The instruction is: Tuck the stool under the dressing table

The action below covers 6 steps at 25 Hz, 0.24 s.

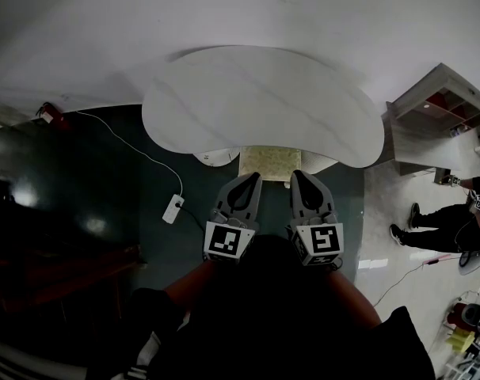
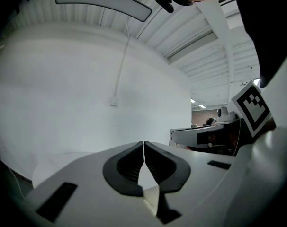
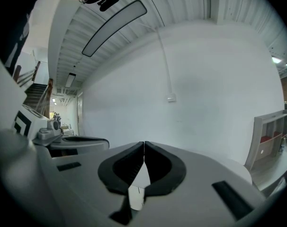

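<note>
The white kidney-shaped dressing table (image 1: 256, 101) stands against the wall. The stool (image 1: 265, 165), with a yellowish square seat, sits at the table's near edge, its far part hidden under the top. My left gripper (image 1: 253, 177) and right gripper (image 1: 297, 174) are held side by side just above the seat's near corners, both shut with nothing between the jaws. In the left gripper view the left gripper (image 2: 144, 148) points level at the white wall over the pale tabletop. The right gripper (image 3: 144, 148) does the same in its own view. I cannot tell whether either touches the stool.
A white power strip (image 1: 173, 208) with its cable lies on the dark floor mat left of the stool. A white shelf unit (image 1: 438, 109) stands at the right. A person's legs (image 1: 430, 232) are on the pale floor beyond it. A rounded white foot (image 1: 216, 157) shows under the table's left side.
</note>
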{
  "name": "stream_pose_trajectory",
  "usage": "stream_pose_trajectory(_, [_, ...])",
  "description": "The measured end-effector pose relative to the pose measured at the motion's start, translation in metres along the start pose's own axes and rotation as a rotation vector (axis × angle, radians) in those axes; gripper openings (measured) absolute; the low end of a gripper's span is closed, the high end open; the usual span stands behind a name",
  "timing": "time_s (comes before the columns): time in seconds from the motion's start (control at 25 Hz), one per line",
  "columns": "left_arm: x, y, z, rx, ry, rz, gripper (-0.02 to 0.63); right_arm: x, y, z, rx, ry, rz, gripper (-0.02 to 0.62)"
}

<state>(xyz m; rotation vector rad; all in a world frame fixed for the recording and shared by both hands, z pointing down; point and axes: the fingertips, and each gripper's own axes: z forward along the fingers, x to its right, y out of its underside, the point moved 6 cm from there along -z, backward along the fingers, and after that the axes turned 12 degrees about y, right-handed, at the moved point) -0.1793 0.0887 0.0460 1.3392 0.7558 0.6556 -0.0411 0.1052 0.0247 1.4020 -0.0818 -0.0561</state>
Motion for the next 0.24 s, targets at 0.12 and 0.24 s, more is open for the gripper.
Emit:
stream_pose_trajectory(0.12, [-0.001,-0.003,0.003,0.003,-0.004,-0.002,0.020,0.006,0.001,0.004,-0.007,0.023,-0.006,0.037])
stream_pose_trajectory(0.24, [-0.002,-0.005,0.008,0.007,-0.007,-0.015,0.020,0.017,0.007,0.010,-0.042,0.047,-0.002,0.037])
